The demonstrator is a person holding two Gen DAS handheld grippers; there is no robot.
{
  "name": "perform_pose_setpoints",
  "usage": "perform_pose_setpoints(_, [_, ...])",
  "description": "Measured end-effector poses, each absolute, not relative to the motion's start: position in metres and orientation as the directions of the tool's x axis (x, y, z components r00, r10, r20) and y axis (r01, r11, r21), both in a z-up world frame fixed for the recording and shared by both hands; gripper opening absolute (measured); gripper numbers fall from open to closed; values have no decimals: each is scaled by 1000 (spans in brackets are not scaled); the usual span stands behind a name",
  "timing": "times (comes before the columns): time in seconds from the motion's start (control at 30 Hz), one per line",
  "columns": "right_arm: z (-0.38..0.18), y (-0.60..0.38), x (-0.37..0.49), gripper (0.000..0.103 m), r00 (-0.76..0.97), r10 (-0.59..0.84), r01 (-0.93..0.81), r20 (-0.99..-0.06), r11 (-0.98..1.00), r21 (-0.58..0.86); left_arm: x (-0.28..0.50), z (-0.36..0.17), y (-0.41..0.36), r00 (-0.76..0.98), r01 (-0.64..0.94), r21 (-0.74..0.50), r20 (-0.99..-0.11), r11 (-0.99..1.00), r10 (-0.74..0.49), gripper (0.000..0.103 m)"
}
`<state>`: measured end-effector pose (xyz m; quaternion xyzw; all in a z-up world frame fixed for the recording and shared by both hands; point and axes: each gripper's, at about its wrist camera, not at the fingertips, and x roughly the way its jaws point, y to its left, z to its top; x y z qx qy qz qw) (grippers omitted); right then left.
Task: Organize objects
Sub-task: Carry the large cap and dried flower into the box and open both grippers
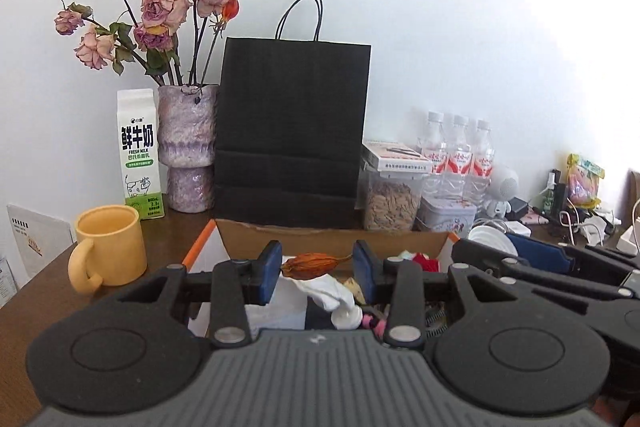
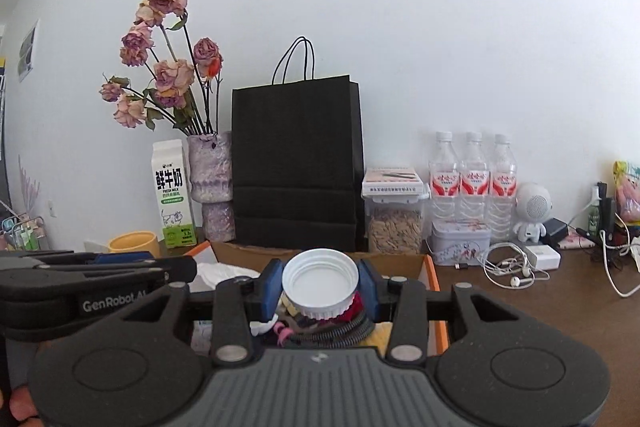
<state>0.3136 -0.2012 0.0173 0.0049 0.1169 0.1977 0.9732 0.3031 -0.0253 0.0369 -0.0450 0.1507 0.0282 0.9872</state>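
Left wrist view: my left claw (image 1: 316, 269) is narrowed on a dried orange-brown flower bud (image 1: 316, 263), blue pads touching both ends, bud held lengthwise above the cardboard box (image 1: 332, 237).
Right wrist view: my right claw (image 2: 320, 285) grips a white plastic lid (image 2: 320, 277) by its ribbed rim, open side facing the camera, over the same box.
Box contents: white cloth (image 1: 332, 293), something red, a black coiled hose (image 2: 336, 333), pink bits; I can't make out the rest, too cluttered under the claws.
Box position: on the brown tabletop (image 2: 520, 303), just in front of the black paper bag (image 1: 292, 123).
Left of bag: purple vase (image 1: 188, 147) with dried roses (image 1: 160, 11), then a milk carton (image 1: 138, 155), yellow mug (image 1: 110, 247) nearer me.
Right of bag: clear container of seeds (image 2: 394, 229) with a small box on its lid, a tin (image 2: 460, 241), three water bottles (image 2: 474, 179) against the wall.
Far right: small white robot figure (image 2: 534, 211), white earphones (image 2: 508, 265), charger (image 2: 542, 255), cables.
Other claw: each one shows at the edge of the other's view, side by side.
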Motion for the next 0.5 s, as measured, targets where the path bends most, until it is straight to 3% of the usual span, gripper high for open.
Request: perform_pose_setpoints(0.5, [2,-166,391,39,860,386,-389,-333,919,60,376,30,1,923,-79,-94,-383,992,37,39])
